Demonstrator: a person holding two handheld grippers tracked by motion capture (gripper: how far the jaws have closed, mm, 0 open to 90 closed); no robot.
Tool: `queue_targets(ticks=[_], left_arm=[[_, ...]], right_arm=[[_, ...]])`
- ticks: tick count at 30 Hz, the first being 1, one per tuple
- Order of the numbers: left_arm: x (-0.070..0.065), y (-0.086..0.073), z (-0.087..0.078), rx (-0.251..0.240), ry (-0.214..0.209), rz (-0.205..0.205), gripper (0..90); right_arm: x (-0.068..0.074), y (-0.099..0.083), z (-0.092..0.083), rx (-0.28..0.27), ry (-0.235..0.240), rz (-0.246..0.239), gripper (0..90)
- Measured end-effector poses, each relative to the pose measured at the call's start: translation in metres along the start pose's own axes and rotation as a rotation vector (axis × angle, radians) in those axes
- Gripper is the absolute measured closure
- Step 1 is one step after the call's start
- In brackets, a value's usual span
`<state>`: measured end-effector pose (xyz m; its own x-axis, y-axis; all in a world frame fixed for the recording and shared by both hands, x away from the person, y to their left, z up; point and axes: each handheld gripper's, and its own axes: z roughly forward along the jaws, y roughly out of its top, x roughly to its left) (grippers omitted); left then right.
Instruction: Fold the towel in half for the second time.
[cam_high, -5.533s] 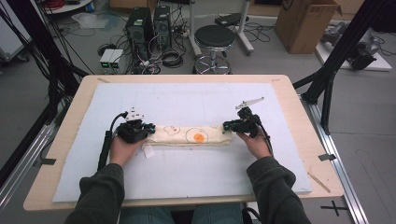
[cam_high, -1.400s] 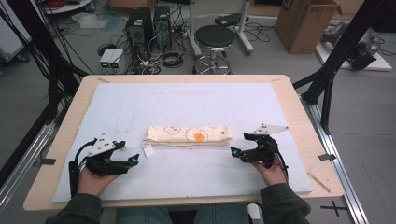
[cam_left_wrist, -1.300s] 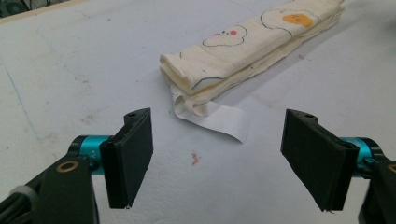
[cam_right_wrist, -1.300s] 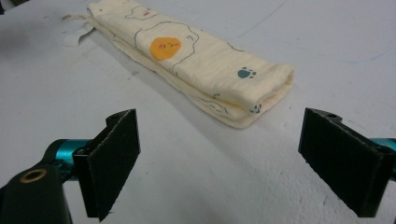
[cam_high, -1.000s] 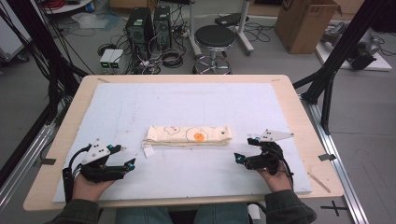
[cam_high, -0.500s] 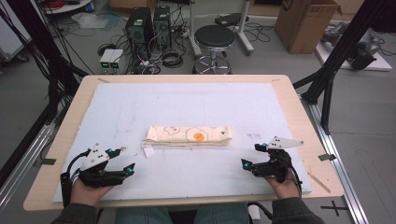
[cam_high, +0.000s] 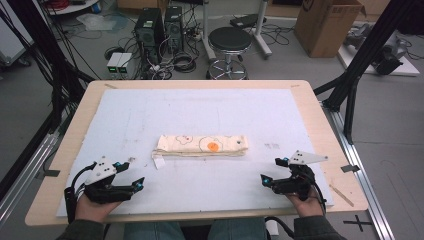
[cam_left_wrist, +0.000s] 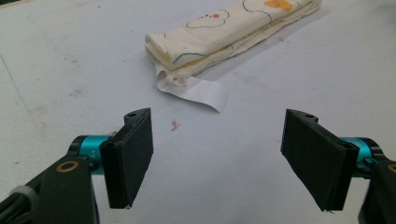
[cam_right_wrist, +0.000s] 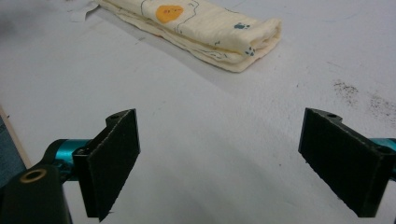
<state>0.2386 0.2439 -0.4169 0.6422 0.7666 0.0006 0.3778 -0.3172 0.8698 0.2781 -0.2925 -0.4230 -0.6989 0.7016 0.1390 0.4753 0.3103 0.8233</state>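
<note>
Both my grippers, left (cam_high: 131, 184) and right (cam_high: 270, 170), sit near the table's (cam_high: 320, 120) front edge, jaws spread wide, empty. Between them, farther out, lies the folded cloth (cam_high: 201, 145), its white tag (cam_left_wrist: 198, 93) apparently a label.

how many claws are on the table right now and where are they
2. The left claw sits at the near left corner of the table, jaws open. The right claw sits at the near right, also open. The folded cloth lies between them, untouched.
</note>
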Motion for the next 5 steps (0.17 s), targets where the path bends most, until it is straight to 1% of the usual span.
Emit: queue_targets(ticks=[2, 5], left_arm=[[0.0006, 0.0001, 0.0006, -0.004, 0.0, -0.001, 25.7], [0.0023, 0.0006, 0.0012, -0.004, 0.001, 0.001, 25.7]], right_arm=[[0.0001, 0.0006, 0.0014, -0.003, 0.0, -0.013, 11.9], [0.0, 0.0006, 0.0027, 0.003, 0.0, -0.012, 11.9]])
